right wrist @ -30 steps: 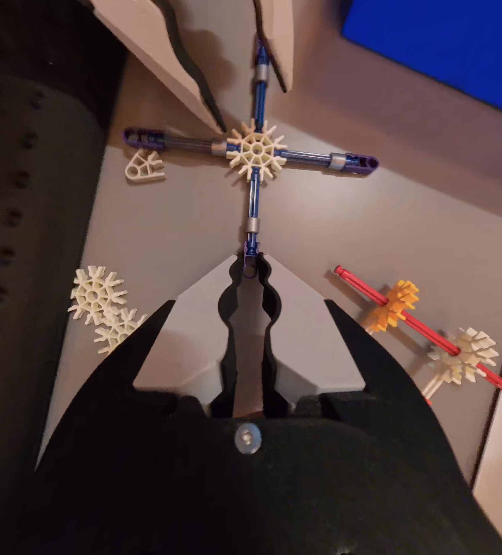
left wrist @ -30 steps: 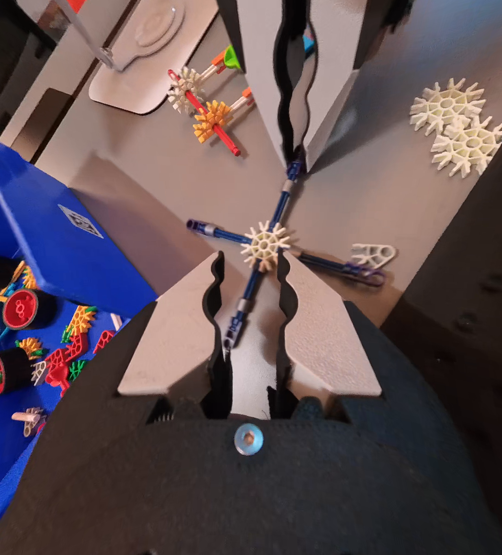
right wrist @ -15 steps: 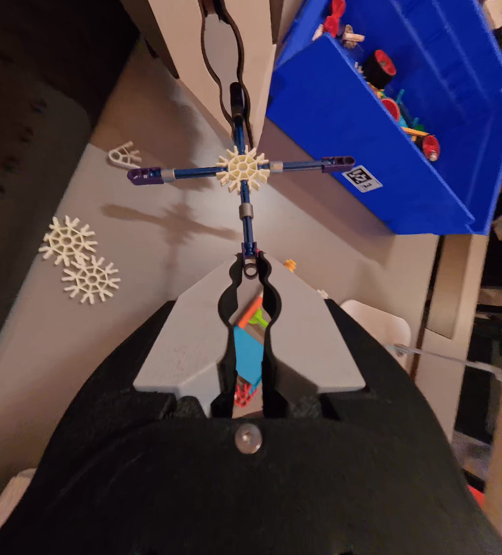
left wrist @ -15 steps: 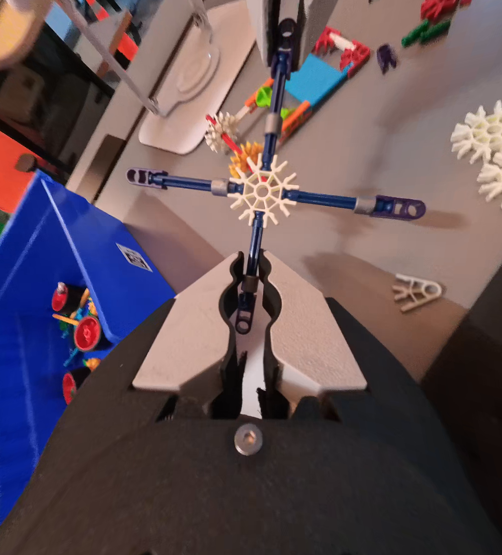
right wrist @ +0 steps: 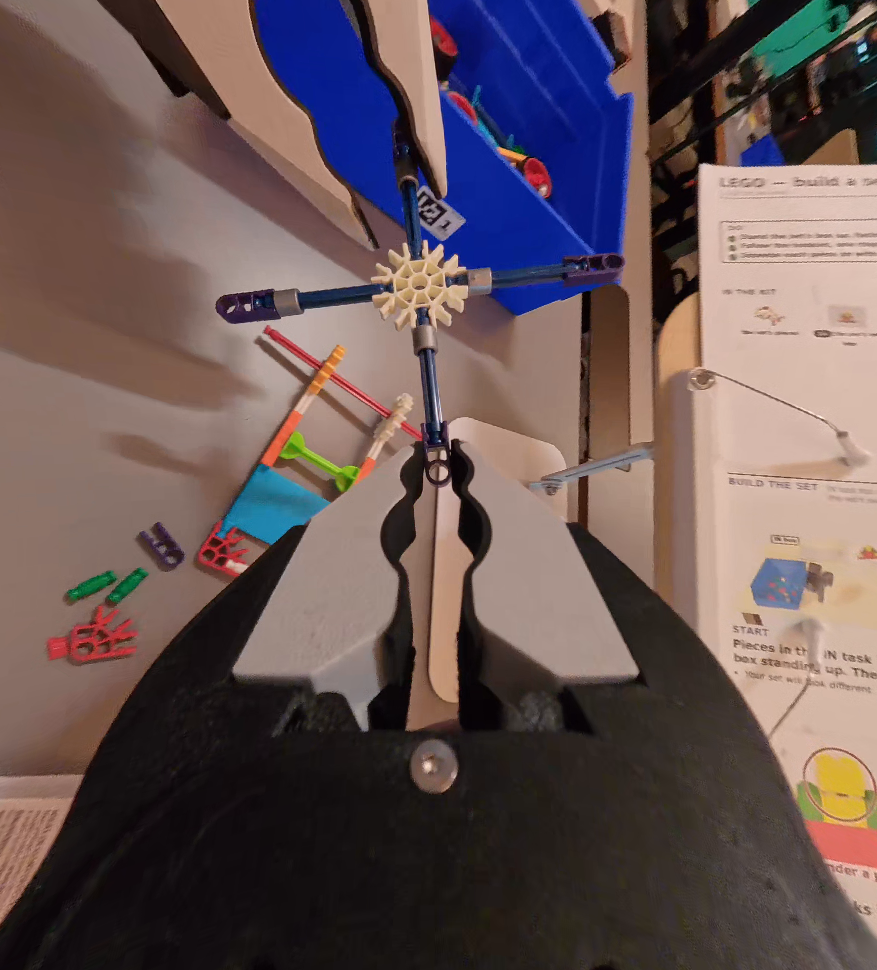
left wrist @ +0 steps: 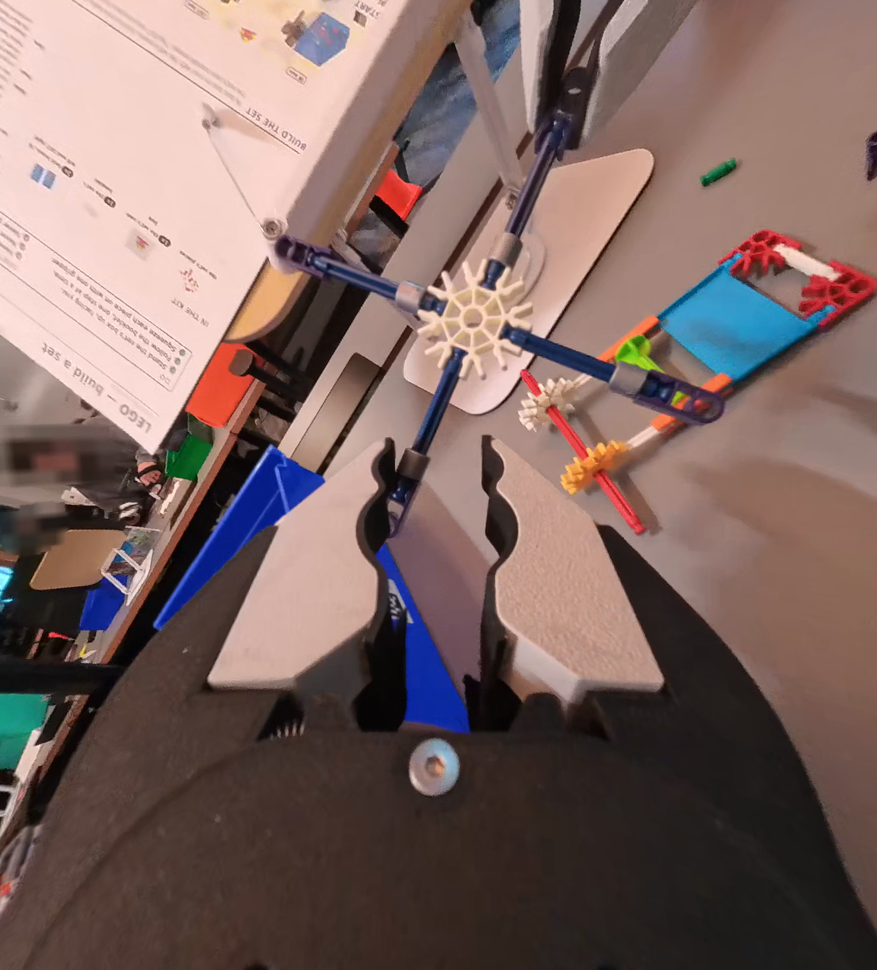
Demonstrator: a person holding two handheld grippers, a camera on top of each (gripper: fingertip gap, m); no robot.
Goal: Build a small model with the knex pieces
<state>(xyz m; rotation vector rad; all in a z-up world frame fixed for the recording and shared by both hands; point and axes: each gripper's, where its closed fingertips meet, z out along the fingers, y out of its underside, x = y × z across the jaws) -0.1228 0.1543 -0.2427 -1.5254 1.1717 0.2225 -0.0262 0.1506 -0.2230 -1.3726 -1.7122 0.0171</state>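
- Right gripper first: its jaws are pinched tight on the purple eyelet tip of one blue rod, and the piece hangs clear above the grey table.
- That piece is a rod cross, four dark blue rods plugged into a cream snowflake hub. The gripped rod runs straight out along the right gripper's fingers, so the cross's long axis lines up with that gripper.
- Left gripper sits at the opposite rod end. Its jaws stand parted, with a wide gap between them. The rod's grey collar and purple tip lie against the inner edge of one finger; the other finger is clear of it. Not a clamp, just contact on one side.
- So the cross is strung between the two grippers, held by the right and merely touched by the left. The two crosswise rods stick out free to either side.
- Below on the table: a small frame of orange, white and green pieces with a light blue panel and a red rod across it.
- Further out lie loose bits: two green pegs, a red connector and a purple clip.
- Beyond the cross stands a blue bin of parts, and off to the side a printed instruction sheet on a stand.
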